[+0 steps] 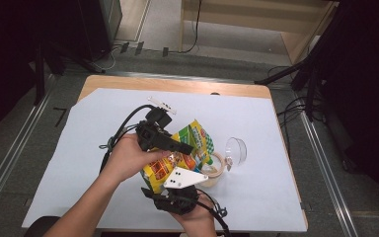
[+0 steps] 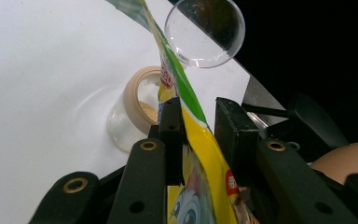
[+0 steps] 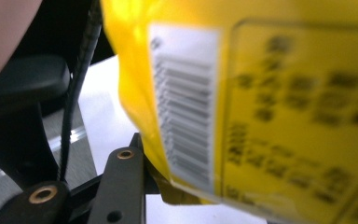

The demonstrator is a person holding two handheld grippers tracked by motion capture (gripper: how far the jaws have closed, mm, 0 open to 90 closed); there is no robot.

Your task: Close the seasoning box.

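A yellow and green snack bag point(image 1: 177, 160) is held up off the table between both grippers. My left gripper point(image 1: 187, 148) is shut on its upper part, and the bag point(image 2: 200, 154) runs between the black jaws of that gripper point(image 2: 200, 126). My right gripper point(image 1: 170, 187), under its pale plate, holds the bag's lower end. In the right gripper view the blurred bag point(image 3: 261, 107) with its barcode covers one jaw of this gripper point(image 3: 177, 186). A clear jar point(image 1: 216, 165) with a beige rim point(image 2: 130, 116) stands just beyond the bag's top edge, with pale granules in it.
A clear round lid point(image 1: 236, 150) point(image 2: 205, 32) stands on edge right of the jar. A white sheet point(image 1: 79, 163) covers the wooden table point(image 1: 177, 84), with bare room on the left. Cables trail from both grippers. Dark stands and floor cables lie beyond the table's far edge.
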